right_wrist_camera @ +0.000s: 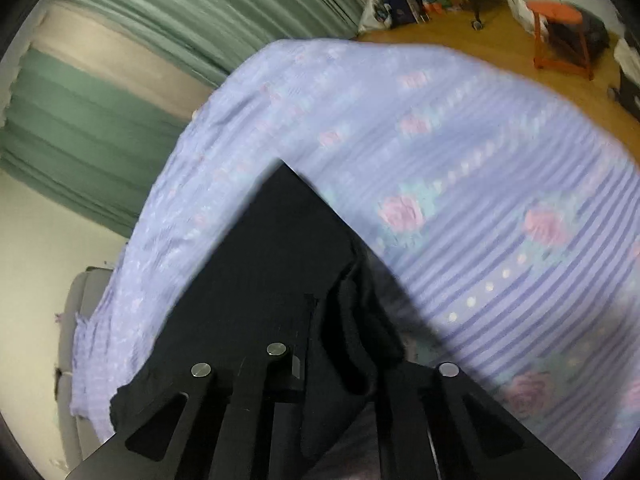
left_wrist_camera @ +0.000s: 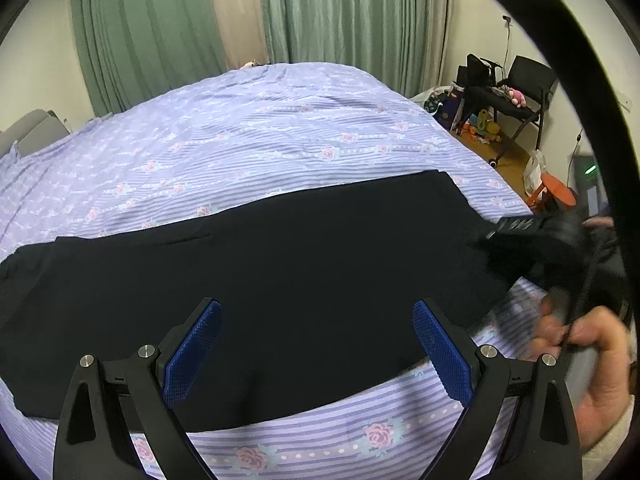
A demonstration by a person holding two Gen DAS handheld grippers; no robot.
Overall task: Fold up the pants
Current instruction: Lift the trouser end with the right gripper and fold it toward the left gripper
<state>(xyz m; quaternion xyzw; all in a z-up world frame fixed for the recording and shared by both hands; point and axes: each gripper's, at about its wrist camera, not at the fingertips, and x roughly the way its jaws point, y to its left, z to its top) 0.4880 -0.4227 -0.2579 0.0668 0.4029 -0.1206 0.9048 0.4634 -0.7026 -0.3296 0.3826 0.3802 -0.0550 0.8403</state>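
The black pants (left_wrist_camera: 280, 264) lie spread flat across a lilac striped bedspread (left_wrist_camera: 260, 140) with pink roses, stretched lengthwise as a long dark band, one long edge near the bed's front edge. At the right end the cloth is bunched and lifted off the cover into loose folds (right_wrist_camera: 352, 340).

no readable text, labels or numbers anywhere
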